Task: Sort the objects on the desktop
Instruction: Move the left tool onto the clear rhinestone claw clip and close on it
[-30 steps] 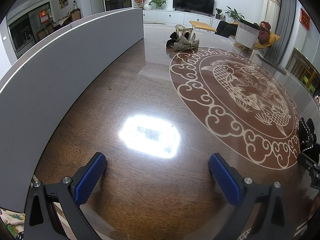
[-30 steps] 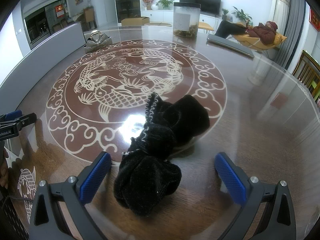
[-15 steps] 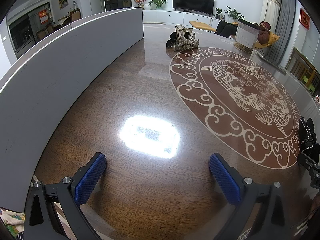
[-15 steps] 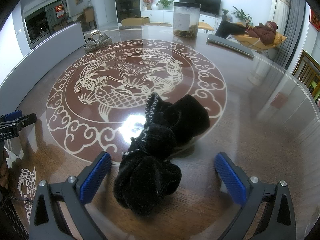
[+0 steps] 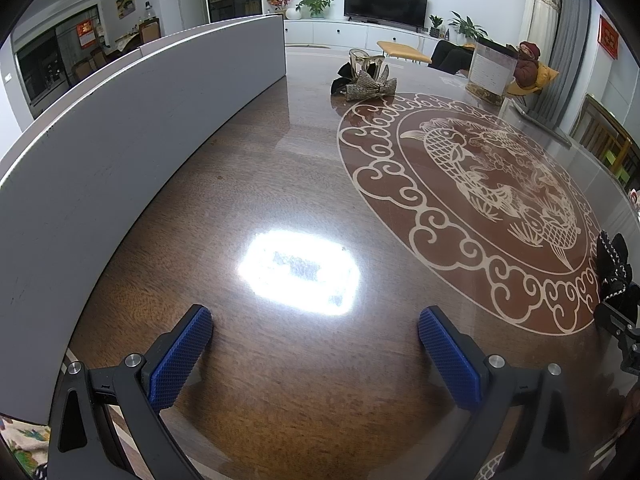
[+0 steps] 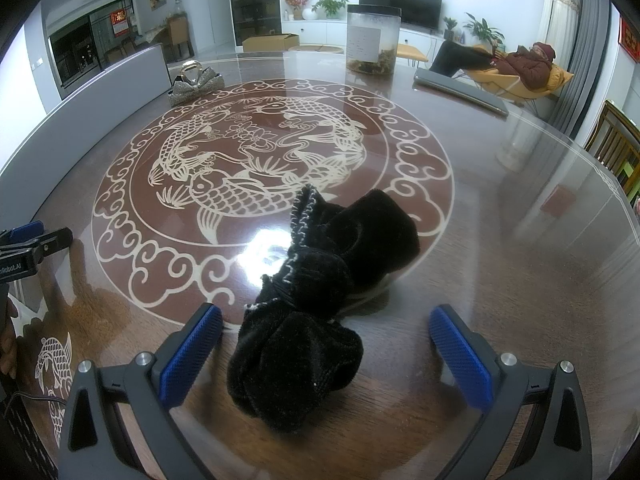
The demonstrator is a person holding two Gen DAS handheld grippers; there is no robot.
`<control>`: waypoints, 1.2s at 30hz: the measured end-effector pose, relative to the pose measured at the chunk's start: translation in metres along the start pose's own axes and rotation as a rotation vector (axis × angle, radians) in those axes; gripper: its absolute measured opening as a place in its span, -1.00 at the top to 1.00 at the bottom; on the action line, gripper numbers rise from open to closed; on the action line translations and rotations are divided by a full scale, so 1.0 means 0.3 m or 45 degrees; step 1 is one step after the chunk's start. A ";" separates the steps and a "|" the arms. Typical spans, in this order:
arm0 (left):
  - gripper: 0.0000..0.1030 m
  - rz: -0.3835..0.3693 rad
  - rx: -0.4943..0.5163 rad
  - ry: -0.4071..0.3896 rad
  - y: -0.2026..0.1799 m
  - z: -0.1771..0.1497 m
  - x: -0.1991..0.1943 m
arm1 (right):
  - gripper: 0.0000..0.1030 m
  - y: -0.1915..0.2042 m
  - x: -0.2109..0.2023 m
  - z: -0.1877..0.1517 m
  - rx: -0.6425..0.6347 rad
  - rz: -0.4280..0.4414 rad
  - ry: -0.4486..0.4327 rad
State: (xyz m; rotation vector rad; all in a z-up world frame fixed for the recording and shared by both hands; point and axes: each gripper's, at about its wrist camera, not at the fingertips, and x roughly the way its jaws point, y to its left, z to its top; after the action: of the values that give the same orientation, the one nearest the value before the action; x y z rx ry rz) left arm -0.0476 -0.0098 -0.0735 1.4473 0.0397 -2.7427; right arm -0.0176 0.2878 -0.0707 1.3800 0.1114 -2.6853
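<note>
the soft black velvet bow hairpiece (image 6: 320,300) is lying at twelve o'clock between the spread right gripper (image 6: 326,338); light, squashy, best pinched at its knot. left gripper (image 5: 316,330) is hovering spread, empty.

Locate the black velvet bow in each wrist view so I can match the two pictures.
Left wrist: black velvet bow at the far right edge, partly cut off.
Right wrist: low centre, between the open right gripper fingers.
Shared landmark: the fish medallion on the table.
</note>
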 end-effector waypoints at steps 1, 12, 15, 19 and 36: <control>-1.00 -0.007 0.011 0.003 -0.004 -0.003 -0.003 | -1.00 0.000 0.000 0.000 0.000 0.000 0.000; -1.00 -0.248 0.393 0.067 -0.022 0.234 0.148 | -1.00 0.000 0.000 -0.001 0.000 0.000 0.000; -1.00 -0.265 0.410 0.027 -0.016 0.348 0.228 | -1.00 0.000 0.000 -0.001 0.000 0.000 0.000; -1.00 -0.316 0.482 0.013 -0.031 0.481 0.324 | -1.00 0.000 0.000 -0.002 0.000 0.000 0.000; 0.00 -0.298 0.446 -0.080 -0.132 0.746 0.486 | -1.00 0.003 0.008 0.001 -0.001 -0.001 0.000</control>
State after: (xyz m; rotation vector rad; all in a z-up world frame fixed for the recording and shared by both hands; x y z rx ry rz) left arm -0.3162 0.0169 -0.0674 1.5147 -0.3086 -3.1077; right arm -0.0191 0.2866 -0.0725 1.3796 0.1136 -2.6860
